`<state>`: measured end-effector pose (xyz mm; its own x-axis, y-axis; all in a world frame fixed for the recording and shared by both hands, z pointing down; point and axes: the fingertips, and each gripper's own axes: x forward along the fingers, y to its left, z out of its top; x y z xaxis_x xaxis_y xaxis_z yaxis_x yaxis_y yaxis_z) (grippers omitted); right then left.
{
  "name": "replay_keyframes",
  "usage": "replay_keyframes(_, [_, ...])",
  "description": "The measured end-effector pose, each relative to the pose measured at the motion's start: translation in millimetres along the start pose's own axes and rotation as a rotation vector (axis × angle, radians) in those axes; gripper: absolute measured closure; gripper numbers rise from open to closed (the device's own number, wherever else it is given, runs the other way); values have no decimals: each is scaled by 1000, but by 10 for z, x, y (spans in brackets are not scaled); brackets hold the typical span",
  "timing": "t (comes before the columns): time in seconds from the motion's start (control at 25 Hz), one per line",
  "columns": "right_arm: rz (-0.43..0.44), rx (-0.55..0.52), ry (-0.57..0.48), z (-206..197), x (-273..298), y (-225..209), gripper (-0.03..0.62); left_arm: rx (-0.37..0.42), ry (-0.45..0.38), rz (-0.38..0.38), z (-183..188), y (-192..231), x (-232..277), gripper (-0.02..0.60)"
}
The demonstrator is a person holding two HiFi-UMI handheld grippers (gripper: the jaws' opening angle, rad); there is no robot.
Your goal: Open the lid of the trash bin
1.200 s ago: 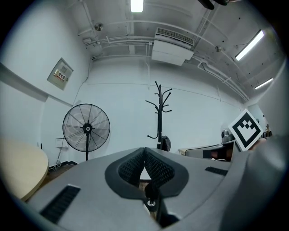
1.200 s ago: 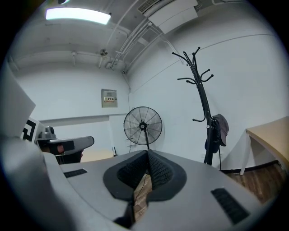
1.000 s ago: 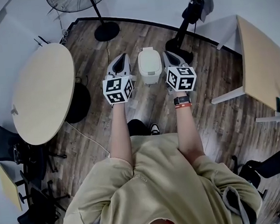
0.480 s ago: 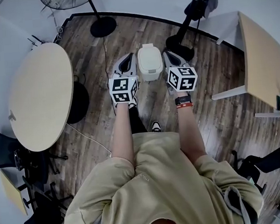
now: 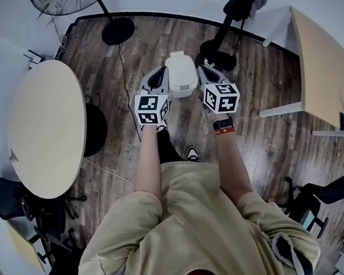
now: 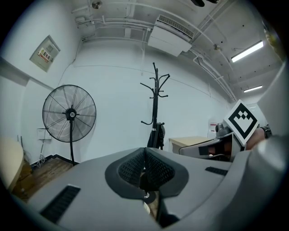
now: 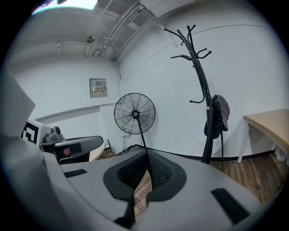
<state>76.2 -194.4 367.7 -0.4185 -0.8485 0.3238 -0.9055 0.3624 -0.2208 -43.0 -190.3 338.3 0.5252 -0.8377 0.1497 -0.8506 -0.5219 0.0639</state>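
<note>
In the head view a small white trash bin (image 5: 179, 74) stands on the wooden floor with its lid down. My left gripper (image 5: 159, 75) hangs close beside its left side and my right gripper (image 5: 204, 71) close beside its right side; whether either touches it cannot be told. Both point forward and level. In the left gripper view the left gripper (image 6: 144, 152) has its pads together with nothing between them. The right gripper (image 7: 147, 157) looks the same in its own view. Neither gripper view shows the bin.
A round table (image 5: 41, 129) stands to the left and a rectangular desk (image 5: 323, 62) to the right. Behind the bin are a fan's base (image 5: 118, 31) and a coat rack's base (image 5: 216, 54). A cable (image 5: 106, 169) runs across the floor. Dark chairs (image 5: 13, 191) sit at the lower left.
The person has stepped forward. Both grippers have come nearer the bin, and the left one has shifted right, closer to the bin's side. Jaws unchanged.
</note>
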Motion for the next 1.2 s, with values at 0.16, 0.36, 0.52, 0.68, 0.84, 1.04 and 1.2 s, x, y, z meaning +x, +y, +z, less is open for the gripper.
replay_keyframes(0.16, [0, 15, 18, -72, 181, -108, 592, -9, 31, -42, -135, 59, 246, 557])
replay_keyframes(0.36, [6, 34, 52, -238, 393, -193, 592, -14, 60, -81, -288, 197, 548, 558])
replay_keyframes(0.52, [27, 68, 85, -408, 578, -311, 592, -16, 65, -125, -418, 290, 824, 557])
replay_keyframes(0.68, [41, 83, 122, -563, 792, -433, 592, -43, 75, -171, -570, 385, 1087, 557])
replay_keyframes(0.84, [48, 71, 161, -696, 1002, -559, 592, -39, 122, -197, -820, 492, 1329, 558])
replay_keyframes(1.04, [53, 34, 207, -880, 1273, -634, 592, 7, 189, -231, -1175, 656, 1525, 558])
replay_keyframes(1.2, [51, 25, 237, -1061, 1441, -723, 592, 28, 228, -249, -1436, 718, 1686, 558])
